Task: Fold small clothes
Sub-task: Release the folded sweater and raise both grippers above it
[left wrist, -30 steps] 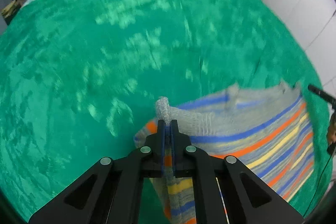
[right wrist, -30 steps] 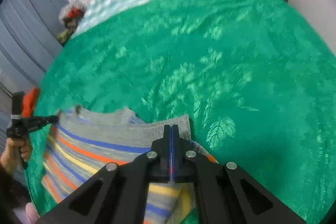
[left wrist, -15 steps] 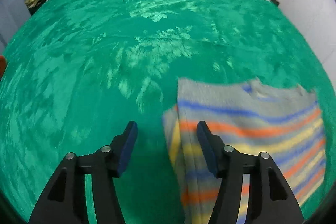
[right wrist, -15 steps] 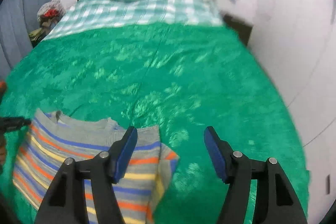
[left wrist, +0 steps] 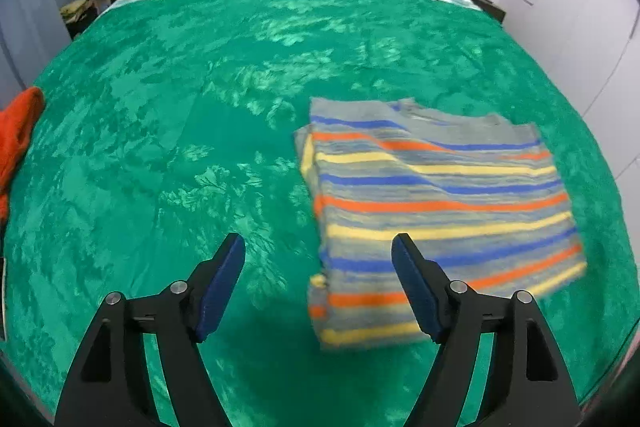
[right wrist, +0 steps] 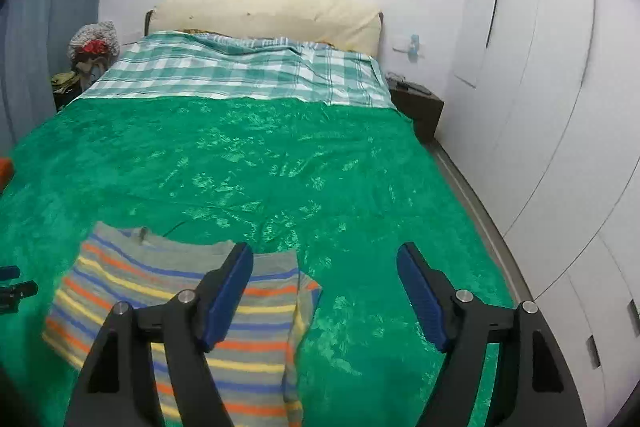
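Two matching grippers, left [left wrist: 318, 285] and right [right wrist: 325, 293]: black angular arms with triangular cutouts, round silver screws, blue pads [left wrist: 222, 289] lining each finger.

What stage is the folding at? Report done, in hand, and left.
Done: the striped sweater lies flat on the green bedspread as a folded rectangle, its sides tucked in. In hand: nothing; the left gripper and right gripper are both open and clear of it. Left: perhaps one more fold, and the orange garment at the bed's left edge looks unfolded.
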A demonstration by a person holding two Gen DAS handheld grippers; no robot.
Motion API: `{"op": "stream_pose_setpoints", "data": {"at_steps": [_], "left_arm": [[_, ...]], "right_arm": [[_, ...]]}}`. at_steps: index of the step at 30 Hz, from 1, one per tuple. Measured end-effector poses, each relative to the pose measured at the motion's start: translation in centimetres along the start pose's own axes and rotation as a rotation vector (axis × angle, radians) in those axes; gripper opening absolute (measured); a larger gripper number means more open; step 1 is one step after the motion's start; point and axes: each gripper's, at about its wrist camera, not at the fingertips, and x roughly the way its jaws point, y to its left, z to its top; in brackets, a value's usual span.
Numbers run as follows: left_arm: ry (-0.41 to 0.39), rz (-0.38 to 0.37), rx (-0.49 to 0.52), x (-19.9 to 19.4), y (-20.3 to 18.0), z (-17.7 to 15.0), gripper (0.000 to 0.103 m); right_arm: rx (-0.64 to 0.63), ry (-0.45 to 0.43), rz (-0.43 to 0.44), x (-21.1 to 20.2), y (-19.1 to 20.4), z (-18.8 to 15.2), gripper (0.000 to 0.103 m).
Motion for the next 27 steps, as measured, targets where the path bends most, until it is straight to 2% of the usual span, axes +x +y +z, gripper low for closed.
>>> {"op": "stream_pose_setpoints", "data": {"at_steps": [11, 15, 16, 22, 27], "left_arm": [[-0.056, -0.001, 0.065, -4.8, -3.0, -0.8, 0.080], [-0.060, 0.049, 0.066, -5.2, -3.4, -1.0, 0.080], [-0.062, 0.071, 0.060, -5.3, -3.5, -1.1, 0.080], [-0.083, 0.129, 0.035, -5.8, -4.3, -1.4, 0.084], [-0.081, 0.166, 0.041, -4.9, -4.9, -1.2, 0.085]], "right_arm": [[-0.034, -0.047, -0.001, -5.2, 0.5, 0.1, 0.076], [-0.033, -0.049, 0.024, -5.7, 0.6, -0.4, 0.080], [-0.031, -0.043, 0.052, -5.4, 0.6, -0.8, 0.081], [-0.033, 0.107, 0.229, -1.3, 2.6, -5.3, 0.081], [-0.059, 0.179, 0.283, 1.9, 4.3, -7.8, 0.081]]}}
